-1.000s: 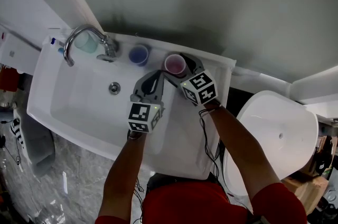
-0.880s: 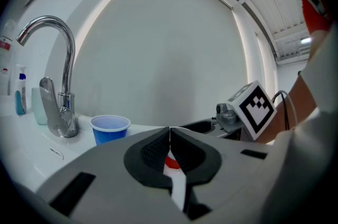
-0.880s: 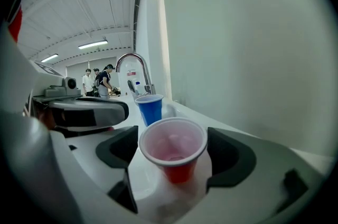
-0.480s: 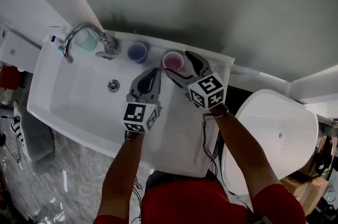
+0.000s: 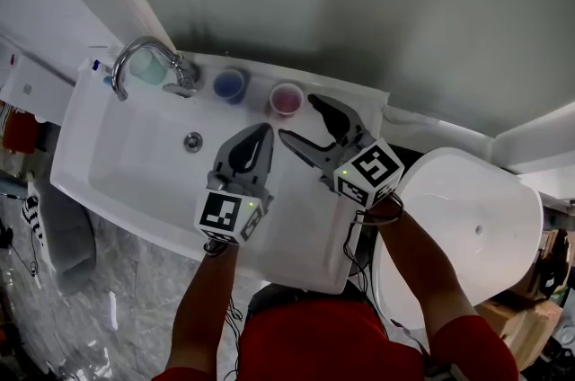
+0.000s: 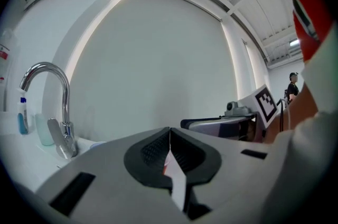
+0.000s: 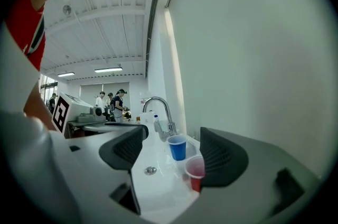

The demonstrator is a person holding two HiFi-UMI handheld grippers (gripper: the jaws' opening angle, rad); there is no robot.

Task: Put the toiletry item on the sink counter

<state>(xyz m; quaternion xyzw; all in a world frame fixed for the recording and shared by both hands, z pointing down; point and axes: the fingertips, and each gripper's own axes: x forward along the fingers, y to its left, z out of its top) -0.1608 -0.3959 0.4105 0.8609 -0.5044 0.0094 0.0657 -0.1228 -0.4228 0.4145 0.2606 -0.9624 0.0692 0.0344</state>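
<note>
Right gripper [image 5: 298, 117] jaws spread wide, empty. Small translucent red plastic cup [image 5: 286, 99] upright on white sink counter [image 5: 260, 72], just beyond its fingertips, untouched. Left gripper [image 5: 263, 130] jaws pressed together.

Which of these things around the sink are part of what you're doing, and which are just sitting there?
In the job: red cup, standing on the sink counter; right gripper, open, near it.
Just there: blue cup; teal cup; faucet; toilet; left gripper, shut and empty.
</note>
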